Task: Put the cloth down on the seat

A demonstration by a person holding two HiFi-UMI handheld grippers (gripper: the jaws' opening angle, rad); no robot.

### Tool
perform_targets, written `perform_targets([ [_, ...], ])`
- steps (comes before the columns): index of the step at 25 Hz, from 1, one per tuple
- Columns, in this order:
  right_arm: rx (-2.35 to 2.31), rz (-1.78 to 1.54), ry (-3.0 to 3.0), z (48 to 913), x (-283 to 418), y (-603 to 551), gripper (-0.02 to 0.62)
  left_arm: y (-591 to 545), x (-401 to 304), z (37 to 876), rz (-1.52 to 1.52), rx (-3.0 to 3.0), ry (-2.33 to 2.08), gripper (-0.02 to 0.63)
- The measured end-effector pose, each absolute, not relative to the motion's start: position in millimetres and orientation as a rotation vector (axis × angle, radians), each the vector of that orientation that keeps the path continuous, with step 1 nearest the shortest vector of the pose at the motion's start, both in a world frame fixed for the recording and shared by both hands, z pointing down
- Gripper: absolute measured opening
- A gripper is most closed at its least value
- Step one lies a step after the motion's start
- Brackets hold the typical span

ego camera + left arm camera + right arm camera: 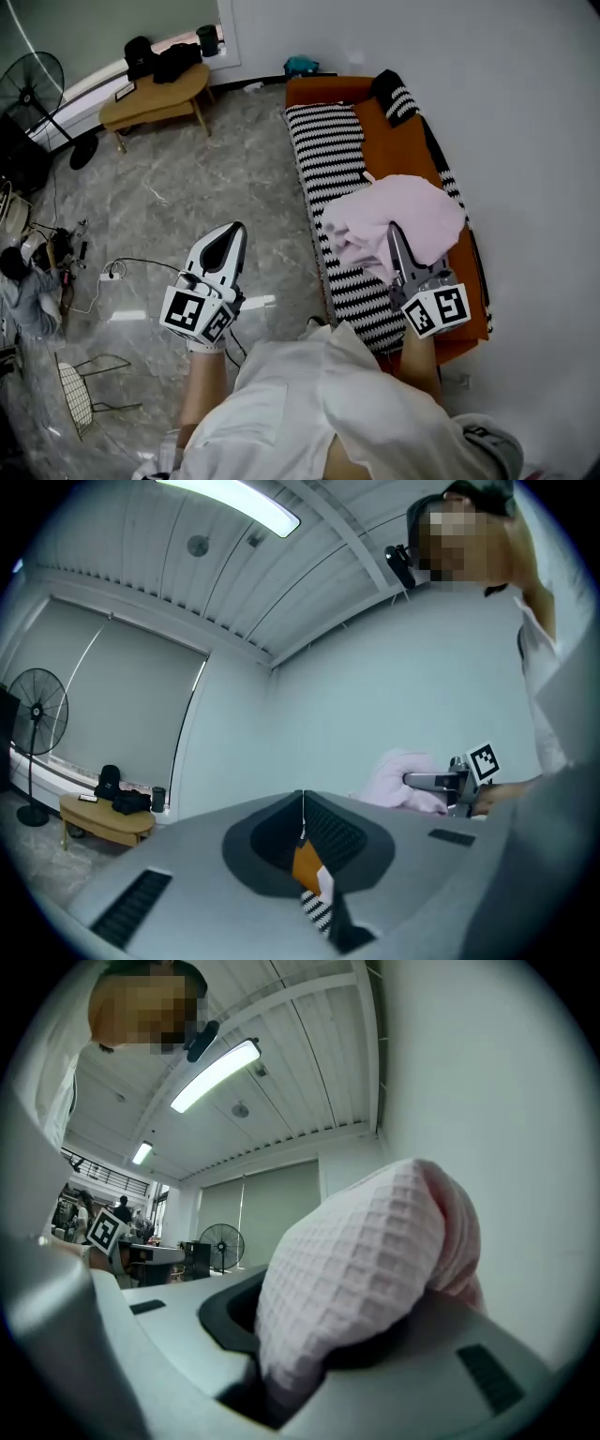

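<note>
While the right gripper (395,236) clamps its jaws on the pink cloth (417,214), the bundle sits bunched over the orange seat (405,150) and its striped cover (330,155). The left gripper (234,231), jaws pressed together and empty, is over the floor (206,187).

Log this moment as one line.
left gripper: shut, empty | right gripper: shut on pink cloth | pink cloth: bunched over striped seat, not released
</note>
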State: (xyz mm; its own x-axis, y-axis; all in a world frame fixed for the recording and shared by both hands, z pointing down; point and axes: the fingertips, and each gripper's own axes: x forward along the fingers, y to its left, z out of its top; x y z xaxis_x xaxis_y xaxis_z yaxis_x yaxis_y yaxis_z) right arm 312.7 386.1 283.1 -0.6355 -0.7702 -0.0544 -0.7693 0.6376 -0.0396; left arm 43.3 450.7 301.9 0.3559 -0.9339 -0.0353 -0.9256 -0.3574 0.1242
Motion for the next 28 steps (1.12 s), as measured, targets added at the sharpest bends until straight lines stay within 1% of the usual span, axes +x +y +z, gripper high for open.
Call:
perform_targets([
  [5,-1.247,-0.048,2.829,281,313,333,0.141,415,66,301,-0.131,2.511,-1.729,0.017],
  [8,-1.236,-0.088,2.849,292,305,306,0.141,395,60,309,-0.098,2.498,-1.731,0.017],
  [16,-1.254,-0.139,2.864,317,239,217,0.141,307,-15,339,-0.137,2.457,-1.733,0.017],
  [23,-1.328,-0.146,2.802,302,180,127,0.141,205,-86,325,-0.133,2.519,-1.659,0.017],
  [28,-1.378,-0.170,2.766,310,155,68,0.141,142,-119,330,-0.111,2.549,-1.638,0.017],
])
